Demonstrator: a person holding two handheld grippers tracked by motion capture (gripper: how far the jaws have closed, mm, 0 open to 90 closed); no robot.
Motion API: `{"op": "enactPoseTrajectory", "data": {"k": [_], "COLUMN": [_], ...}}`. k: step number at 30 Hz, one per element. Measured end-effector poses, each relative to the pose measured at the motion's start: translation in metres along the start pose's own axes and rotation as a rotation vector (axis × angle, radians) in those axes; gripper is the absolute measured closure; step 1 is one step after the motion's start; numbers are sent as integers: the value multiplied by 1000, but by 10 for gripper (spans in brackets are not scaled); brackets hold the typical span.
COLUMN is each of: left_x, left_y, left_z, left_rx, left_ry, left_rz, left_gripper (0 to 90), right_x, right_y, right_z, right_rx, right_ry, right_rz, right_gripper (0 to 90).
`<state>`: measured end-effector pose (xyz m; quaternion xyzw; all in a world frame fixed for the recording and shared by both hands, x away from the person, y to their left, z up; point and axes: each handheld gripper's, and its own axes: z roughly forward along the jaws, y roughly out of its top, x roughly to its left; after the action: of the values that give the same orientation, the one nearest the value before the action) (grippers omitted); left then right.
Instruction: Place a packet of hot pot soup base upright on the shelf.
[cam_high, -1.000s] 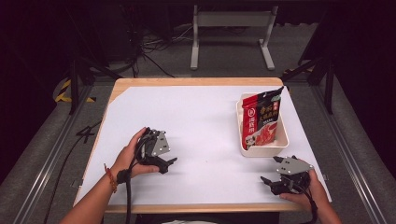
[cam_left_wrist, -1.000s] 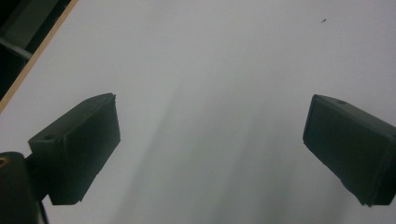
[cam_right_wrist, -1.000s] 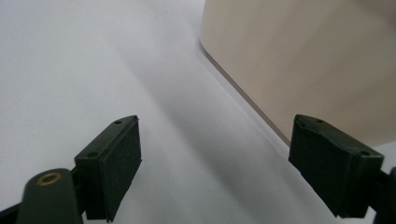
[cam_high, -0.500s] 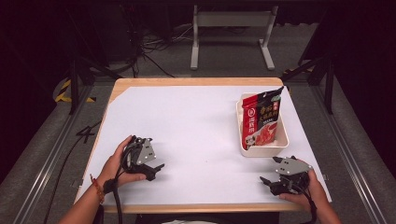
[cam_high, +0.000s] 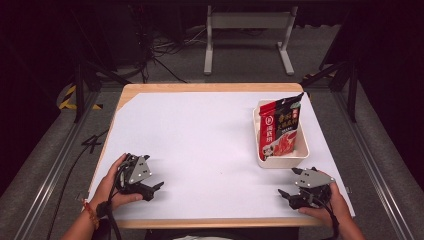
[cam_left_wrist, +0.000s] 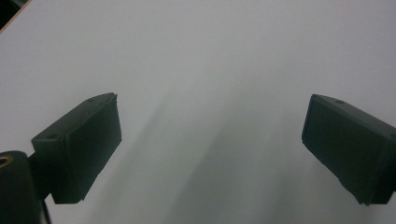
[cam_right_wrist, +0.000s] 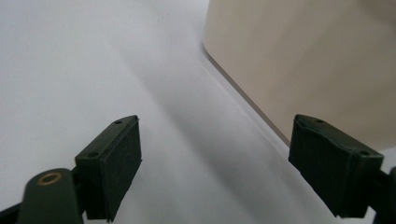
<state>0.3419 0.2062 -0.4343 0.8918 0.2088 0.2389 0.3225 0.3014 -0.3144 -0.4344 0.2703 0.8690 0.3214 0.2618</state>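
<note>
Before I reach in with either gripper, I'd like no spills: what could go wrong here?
The red snack pouch stands tilted in the cream bin, its top above the rim, so a nudge might tip it out. The right gripper, jaws open, rests close to the bin's wall; a forward push could shove the bin. The left gripper lies near the table's front edge.

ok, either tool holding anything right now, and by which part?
Nothing held. Left tool and right tool both rest open on the table, apart from the pouch.
</note>
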Motion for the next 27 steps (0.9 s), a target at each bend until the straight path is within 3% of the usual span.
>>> {"op": "enactPoseTrajectory", "data": {"k": [5,9,15,17,20,27], "left_x": [1,2,8,9,8,8], "left_y": [-12,-22,-44,-51,-53,-51], "left_z": [-6,-12,-18,-23,-29,-27], "left_rx": [-6,-39,-76,-98,-130,-127], "left_ry": [9,-13,-46,-34,-11,-19], "left_rz": [-37,-101,-237,-274,-281,-269], "left_gripper": [55,56,57,59,59,52], "right_x": [0,0,-1,-2,-2,-3], "right_y": [0,0,-1,-1,-1,-1], "right_z": [-1,-1,-3,-3,-4,-6], "right_rx": [-3,-1,-7,-10,-8,-15], "right_ry": [-2,-5,-12,-14,-15,-20], "right_rz": [3,8,8,8,4,-1], "right_gripper": [165,166,165,165,165,165]}}
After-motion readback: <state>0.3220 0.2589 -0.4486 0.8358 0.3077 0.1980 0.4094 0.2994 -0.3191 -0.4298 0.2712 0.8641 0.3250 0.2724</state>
